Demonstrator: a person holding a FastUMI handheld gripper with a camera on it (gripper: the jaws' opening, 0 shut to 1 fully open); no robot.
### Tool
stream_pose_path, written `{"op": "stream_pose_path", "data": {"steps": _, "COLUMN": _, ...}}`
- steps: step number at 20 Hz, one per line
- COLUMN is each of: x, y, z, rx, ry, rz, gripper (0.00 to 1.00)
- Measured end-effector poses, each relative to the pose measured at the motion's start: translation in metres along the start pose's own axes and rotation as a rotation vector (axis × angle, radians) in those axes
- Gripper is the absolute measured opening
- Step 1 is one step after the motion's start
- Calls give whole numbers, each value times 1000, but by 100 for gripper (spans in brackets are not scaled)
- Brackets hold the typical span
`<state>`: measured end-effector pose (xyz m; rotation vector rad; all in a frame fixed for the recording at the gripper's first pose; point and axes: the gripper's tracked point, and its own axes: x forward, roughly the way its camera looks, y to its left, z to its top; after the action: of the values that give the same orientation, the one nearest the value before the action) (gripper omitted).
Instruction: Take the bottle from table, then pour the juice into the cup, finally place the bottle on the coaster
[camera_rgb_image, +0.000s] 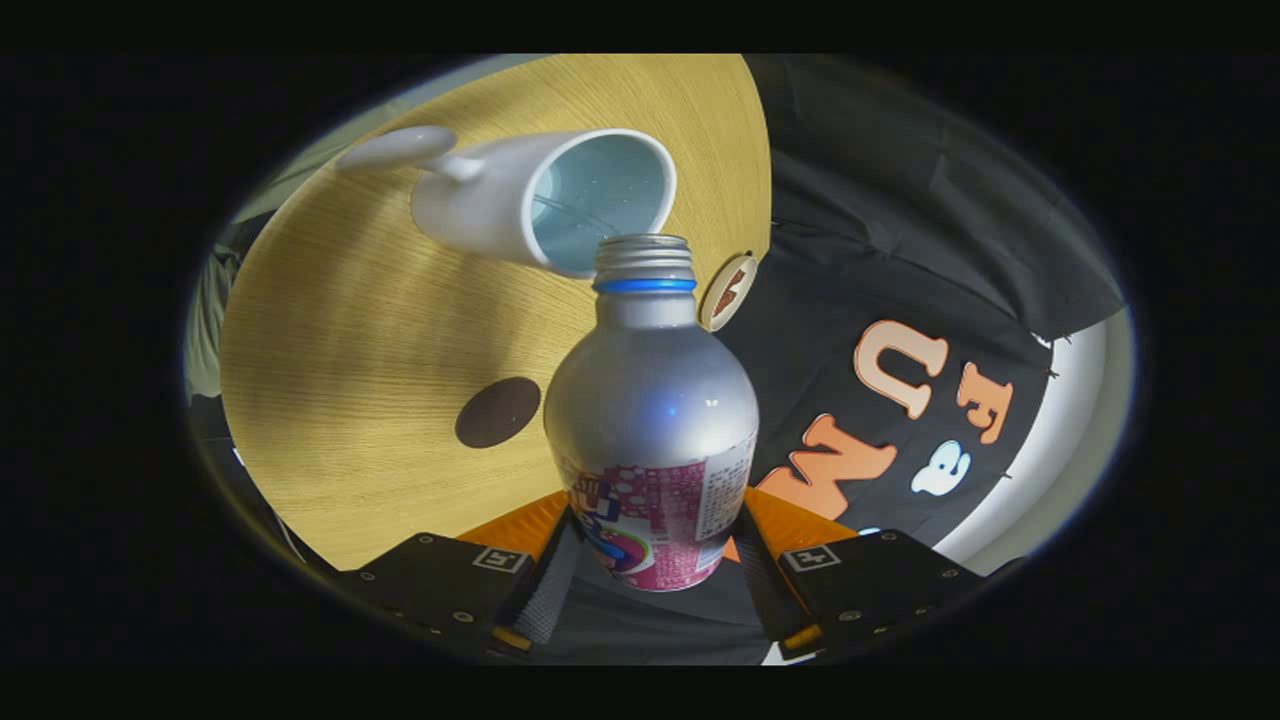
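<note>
A silver bottle (650, 420) with a blue neck ring and a pink label sits between my fingers, and my gripper (655, 560) is shut on its lower body. The bottle is tipped over, its open mouth right at the rim of a white cup (500, 200) with a pale blue inside and a handle on its far side. The view is rolled, so the wooden table (340, 330) appears tilted. A dark round coaster (497, 411) lies on the table beside the bottle's shoulder. No liquid stream is visible at the mouth.
A small round wooden disc (727, 291) with a brown mark lies at the table's edge, just beside the bottle's neck. Beyond that edge hangs the booth's black cloth wall (900, 250).
</note>
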<state>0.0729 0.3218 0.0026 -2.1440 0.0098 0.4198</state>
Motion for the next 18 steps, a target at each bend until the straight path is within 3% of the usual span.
{"op": "stream_pose_path", "data": {"steps": 18, "x": -2, "y": -8, "z": 12, "rx": -142, "ry": -5, "rz": 25, "gripper": 77}}
